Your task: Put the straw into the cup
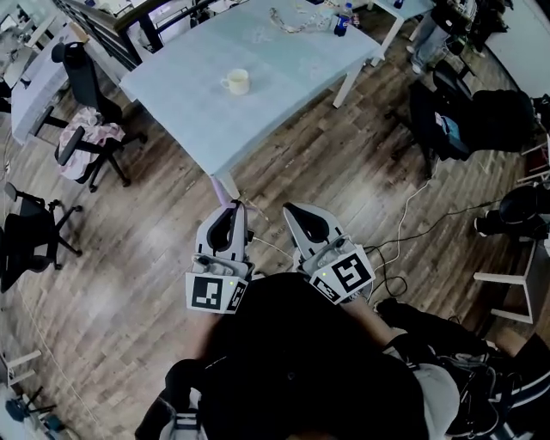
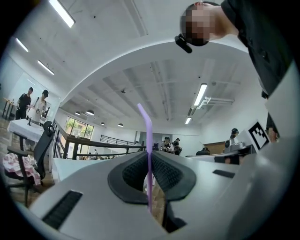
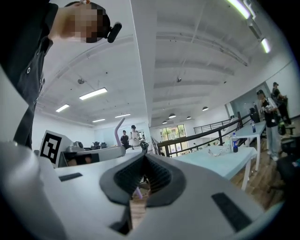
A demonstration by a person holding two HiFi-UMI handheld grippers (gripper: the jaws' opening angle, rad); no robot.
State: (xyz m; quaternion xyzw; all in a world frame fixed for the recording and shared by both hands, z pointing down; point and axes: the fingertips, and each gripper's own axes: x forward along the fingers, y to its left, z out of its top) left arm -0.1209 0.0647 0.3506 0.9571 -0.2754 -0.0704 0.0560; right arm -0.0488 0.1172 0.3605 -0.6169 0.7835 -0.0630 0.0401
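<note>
My left gripper (image 1: 230, 209) is shut on a lilac straw (image 2: 149, 159), which stands upright between the pads with its bent top leaning left. From the right gripper view the same straw (image 3: 119, 130) pokes up above the left gripper's body. The right gripper (image 1: 296, 209) sits just right of the left one, its jaws closed together (image 3: 143, 157) with nothing held. A white cup (image 1: 237, 82) stands on the pale blue table (image 1: 284, 60), well ahead of both grippers, which are over the wooden floor before the table's near corner.
Black office chairs stand at the left (image 1: 86, 129) and right (image 1: 447, 120) of the table. A bottle (image 1: 342, 19) and clutter lie at the table's far end. A white cable (image 1: 404, 223) trails over the floor at right. People stand in the background.
</note>
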